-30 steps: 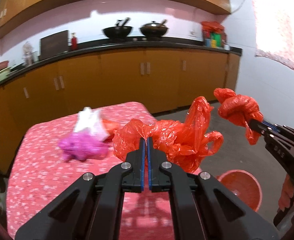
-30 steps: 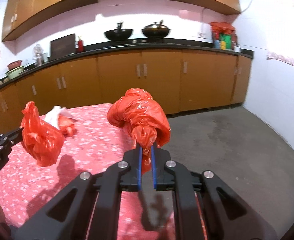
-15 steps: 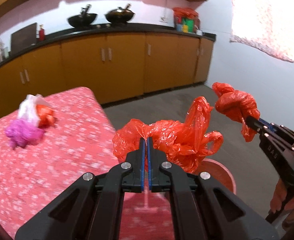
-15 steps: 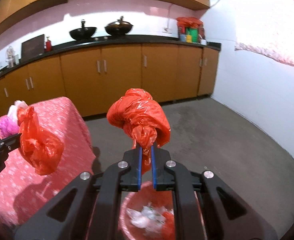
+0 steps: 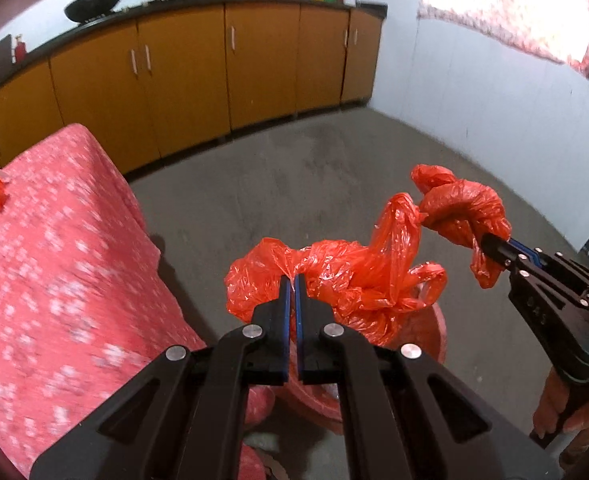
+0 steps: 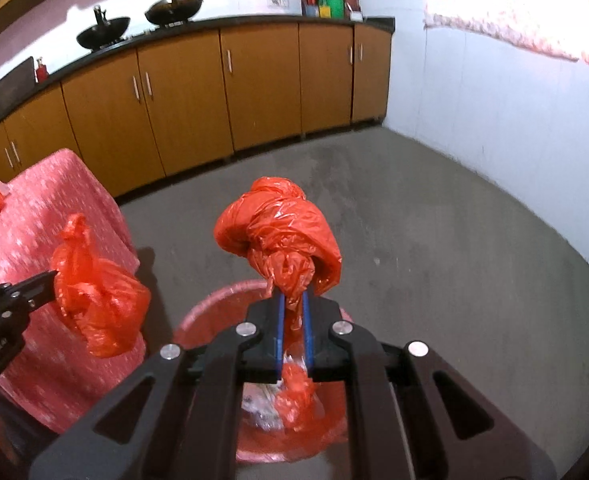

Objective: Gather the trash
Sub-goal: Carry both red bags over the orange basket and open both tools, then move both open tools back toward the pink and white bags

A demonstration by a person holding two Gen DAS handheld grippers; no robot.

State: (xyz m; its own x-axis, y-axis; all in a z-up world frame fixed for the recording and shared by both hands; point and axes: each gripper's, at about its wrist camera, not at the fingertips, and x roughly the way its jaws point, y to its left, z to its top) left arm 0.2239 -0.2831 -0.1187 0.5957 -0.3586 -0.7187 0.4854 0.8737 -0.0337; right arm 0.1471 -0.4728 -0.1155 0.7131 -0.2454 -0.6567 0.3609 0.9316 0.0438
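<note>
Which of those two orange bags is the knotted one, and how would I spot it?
Start at the red bin on the grey floor beside the pink-clothed table. Right above it, the right tool is shut on the knotted bag. That bag is wound into a tight round ball, while the loose bag in the left tool is crumpled, with open handle loops.

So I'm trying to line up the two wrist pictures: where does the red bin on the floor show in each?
Left wrist: the red bin sits low and centre-right, mostly hidden behind the left gripper and its crumpled red bag.
Right wrist: the bin is bottom centre, under the right gripper, with trash inside.
Shared landmark: the pink floral tablecloth left of the bin.
</note>
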